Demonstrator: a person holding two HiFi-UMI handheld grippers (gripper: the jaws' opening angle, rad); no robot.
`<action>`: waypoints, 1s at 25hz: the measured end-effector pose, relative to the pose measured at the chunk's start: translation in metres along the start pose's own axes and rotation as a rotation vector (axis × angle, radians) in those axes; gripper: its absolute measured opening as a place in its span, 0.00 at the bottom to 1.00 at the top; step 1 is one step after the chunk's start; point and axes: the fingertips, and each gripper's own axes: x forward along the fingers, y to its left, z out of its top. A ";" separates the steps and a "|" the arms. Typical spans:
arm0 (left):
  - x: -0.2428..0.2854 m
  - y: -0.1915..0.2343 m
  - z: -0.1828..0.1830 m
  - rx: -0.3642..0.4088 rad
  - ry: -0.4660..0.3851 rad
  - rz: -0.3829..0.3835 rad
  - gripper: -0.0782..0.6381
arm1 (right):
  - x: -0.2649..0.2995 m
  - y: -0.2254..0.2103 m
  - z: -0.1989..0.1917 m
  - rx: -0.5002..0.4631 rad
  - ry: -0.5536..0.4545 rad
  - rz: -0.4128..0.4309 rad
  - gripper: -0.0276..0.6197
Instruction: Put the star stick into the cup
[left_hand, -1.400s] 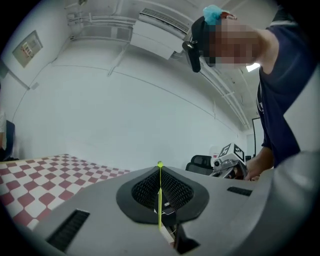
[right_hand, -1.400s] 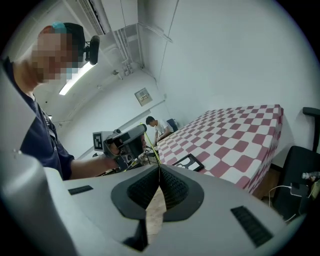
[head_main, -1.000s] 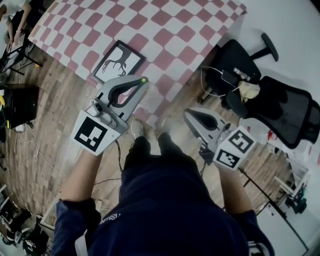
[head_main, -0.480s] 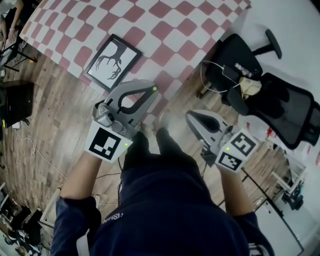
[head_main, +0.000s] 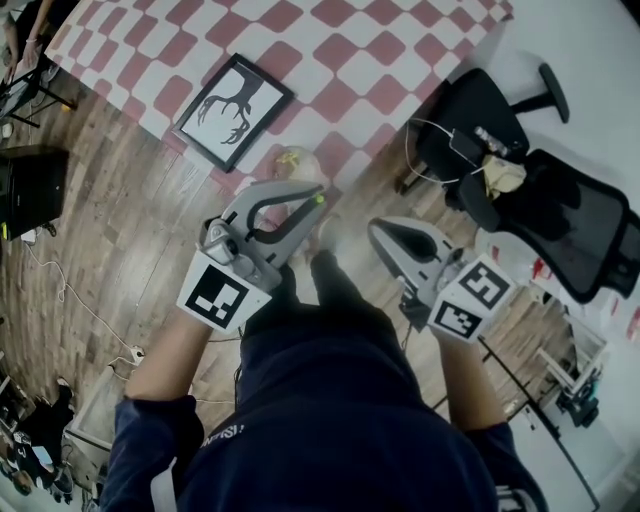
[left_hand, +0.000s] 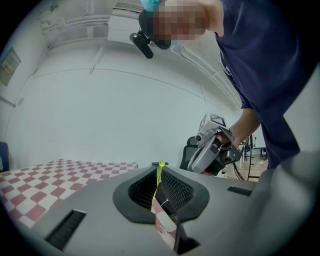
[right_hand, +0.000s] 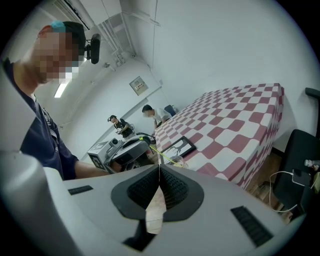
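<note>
Head view: we hold both forearms forward and down in front of our body, with a gripper in each hand. Our left gripper slants up and to the right toward the cup. The cup stands at the edge of the checkered table, near a framed picture. Our right gripper sits lower and to the right, over the wooden floor, its marker cube turned toward us and apart from the cup.

Left gripper view: the jaws are clenched on the star stick, a thin yellow-green rod that runs up between the pads to the tips.

Right gripper view: our jaws are pressed together with nothing between them. Across from us, the left gripper holds the stick slanting down to the cup. Its far end reaches the rim, and we cannot tell whether it is inside.
</note>
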 end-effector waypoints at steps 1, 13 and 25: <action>-0.003 -0.004 -0.002 -0.014 0.003 -0.007 0.16 | 0.001 0.002 -0.001 -0.002 0.001 0.004 0.07; -0.020 -0.046 -0.026 -0.109 0.040 -0.037 0.24 | 0.006 0.022 -0.031 -0.003 0.040 0.051 0.07; -0.023 -0.065 -0.058 -0.347 0.127 -0.024 0.38 | 0.000 0.021 -0.049 -0.003 0.069 0.093 0.07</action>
